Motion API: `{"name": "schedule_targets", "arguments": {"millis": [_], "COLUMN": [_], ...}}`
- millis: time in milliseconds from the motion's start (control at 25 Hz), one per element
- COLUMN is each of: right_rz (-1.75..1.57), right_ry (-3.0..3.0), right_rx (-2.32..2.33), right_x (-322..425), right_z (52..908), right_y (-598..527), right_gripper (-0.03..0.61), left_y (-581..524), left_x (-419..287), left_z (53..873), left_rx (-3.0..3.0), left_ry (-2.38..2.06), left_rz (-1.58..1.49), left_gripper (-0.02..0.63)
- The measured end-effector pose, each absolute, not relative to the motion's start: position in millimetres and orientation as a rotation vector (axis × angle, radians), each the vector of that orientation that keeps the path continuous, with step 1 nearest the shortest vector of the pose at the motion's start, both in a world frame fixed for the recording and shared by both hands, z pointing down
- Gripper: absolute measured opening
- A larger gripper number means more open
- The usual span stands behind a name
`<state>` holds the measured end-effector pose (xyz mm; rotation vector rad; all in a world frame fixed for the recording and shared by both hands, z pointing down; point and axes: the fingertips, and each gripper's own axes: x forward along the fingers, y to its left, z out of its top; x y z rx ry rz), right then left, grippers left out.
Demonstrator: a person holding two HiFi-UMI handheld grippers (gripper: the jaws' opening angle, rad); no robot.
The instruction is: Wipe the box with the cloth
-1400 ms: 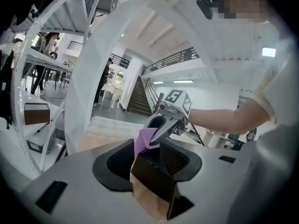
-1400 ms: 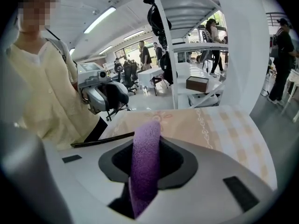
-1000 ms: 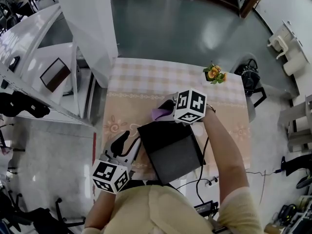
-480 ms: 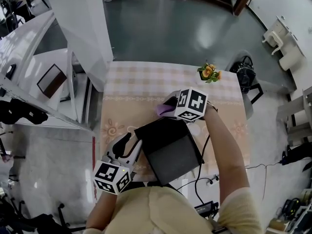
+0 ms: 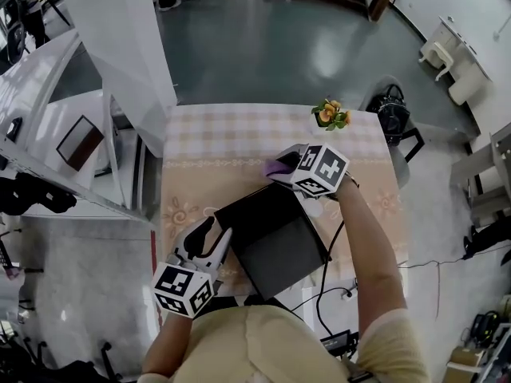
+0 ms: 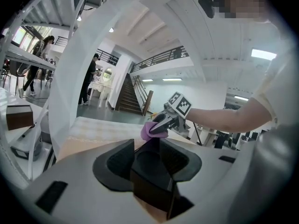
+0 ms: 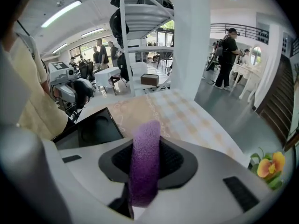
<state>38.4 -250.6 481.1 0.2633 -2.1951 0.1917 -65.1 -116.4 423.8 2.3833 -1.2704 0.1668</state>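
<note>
1. Our right gripper point(image 5: 289, 166) is clamped on the purple cloth point(image 5: 277, 164). In the right gripper view a folded roll of it stands up between the jaws, which press on it from both sides.
2. We hold that cloth at the far edge of the black box point(image 5: 271, 234). We cannot tell whether it touches the box.
3. Our left gripper point(image 5: 209, 234) grips the box at its near left side. In the left gripper view the dark wall fills the gap between the pads, with the jaws set wide around it.
4. We see the box on the table point(image 5: 200, 146), on the near half of its patterned covering, turned at a slant to the table's edges.
5. A small pot of orange flowers point(image 5: 330, 115) stands at the table's far right corner, well apart from the box.
</note>
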Motion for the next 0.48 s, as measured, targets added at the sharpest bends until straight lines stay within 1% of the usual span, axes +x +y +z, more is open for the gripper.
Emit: {"name": "schedule_targets", "arguments": {"millis": [280,480], "right_rz": [0.301,0.319], "right_ry": [-2.304,-2.327], "right_rx": [0.488,0.719], "right_x": [55.3,68.5], "right_z": [465.7,455.4], "right_y": [-256.6,-260.7], "right_gripper": [0.12,0.12], "left_y": [-113.3,-110.1], "left_x": [-62.2,-61.8], "left_z": [421.3,419.0], "left_rx": [2.405,2.417], "left_ry": [-1.246,-1.239], "left_rz": [0.176,0.173], "left_gripper": [0.17,0.17]}}
